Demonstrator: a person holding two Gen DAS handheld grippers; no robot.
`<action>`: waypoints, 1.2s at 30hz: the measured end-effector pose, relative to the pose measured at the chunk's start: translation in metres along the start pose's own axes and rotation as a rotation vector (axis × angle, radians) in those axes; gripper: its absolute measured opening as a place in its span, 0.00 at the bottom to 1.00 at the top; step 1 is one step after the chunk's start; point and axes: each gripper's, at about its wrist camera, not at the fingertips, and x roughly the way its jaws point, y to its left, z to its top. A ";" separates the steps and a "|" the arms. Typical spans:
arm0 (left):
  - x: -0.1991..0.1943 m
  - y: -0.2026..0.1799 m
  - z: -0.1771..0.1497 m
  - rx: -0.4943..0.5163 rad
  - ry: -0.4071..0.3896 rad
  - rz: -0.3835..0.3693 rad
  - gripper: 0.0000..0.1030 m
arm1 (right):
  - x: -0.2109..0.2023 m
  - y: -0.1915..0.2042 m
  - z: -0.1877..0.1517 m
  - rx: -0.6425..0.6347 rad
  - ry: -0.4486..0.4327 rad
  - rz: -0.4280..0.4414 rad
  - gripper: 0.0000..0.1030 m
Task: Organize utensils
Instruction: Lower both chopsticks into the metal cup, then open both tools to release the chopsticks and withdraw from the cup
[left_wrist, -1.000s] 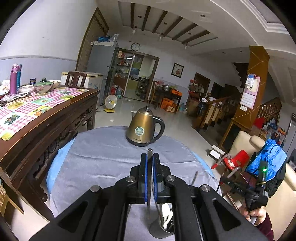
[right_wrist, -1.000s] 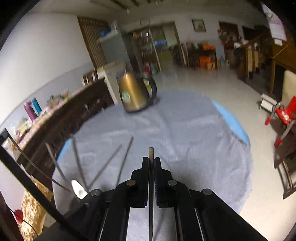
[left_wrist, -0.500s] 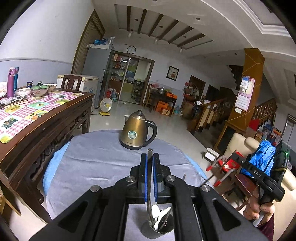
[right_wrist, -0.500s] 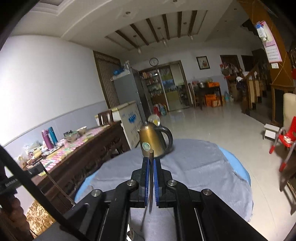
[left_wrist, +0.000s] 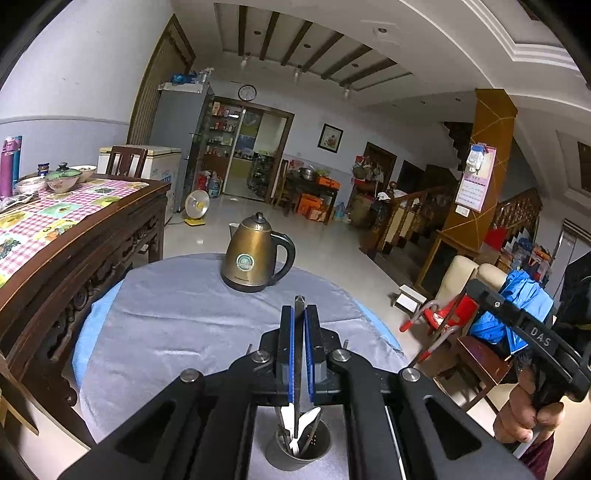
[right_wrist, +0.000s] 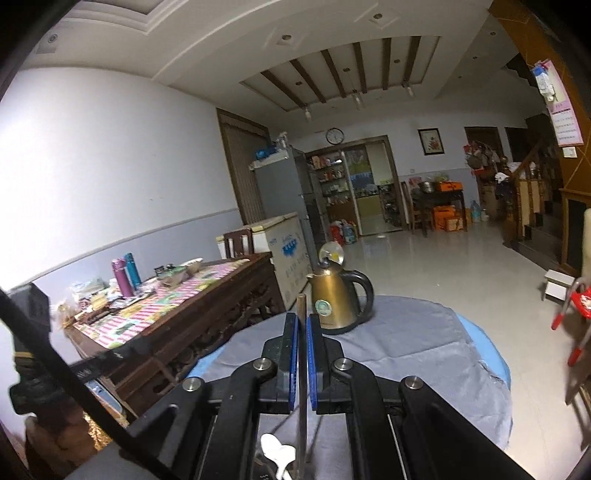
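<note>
Only the left wrist view shows the metal cup (left_wrist: 299, 448) at 6 o'clock. The left gripper (left_wrist: 299, 321) and the right gripper (right_wrist: 303, 332) each pinch a thin utensil (left_wrist: 298, 343). The kettle (left_wrist: 255, 258) stands on the grey cloth (left_wrist: 166, 325).

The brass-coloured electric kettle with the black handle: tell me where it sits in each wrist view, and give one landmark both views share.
Left wrist view: the brass-coloured electric kettle stands just left of centre, at the far edge of the grey cloth, beyond the gripper tips.
Right wrist view: the kettle stands just right of centre, immediately right of the gripper tips, on the cloth's far edge.
Shared landmark: the round wall clock above the doorway.
</note>
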 end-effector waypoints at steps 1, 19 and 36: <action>0.000 0.000 0.000 0.000 0.000 0.001 0.05 | -0.001 0.004 0.001 -0.005 -0.003 0.009 0.05; 0.013 -0.001 -0.011 0.003 0.086 -0.019 0.05 | 0.046 0.030 -0.043 -0.052 0.164 0.049 0.05; -0.004 0.034 -0.002 -0.035 0.000 0.064 0.43 | 0.044 -0.003 -0.043 0.081 0.173 0.084 0.21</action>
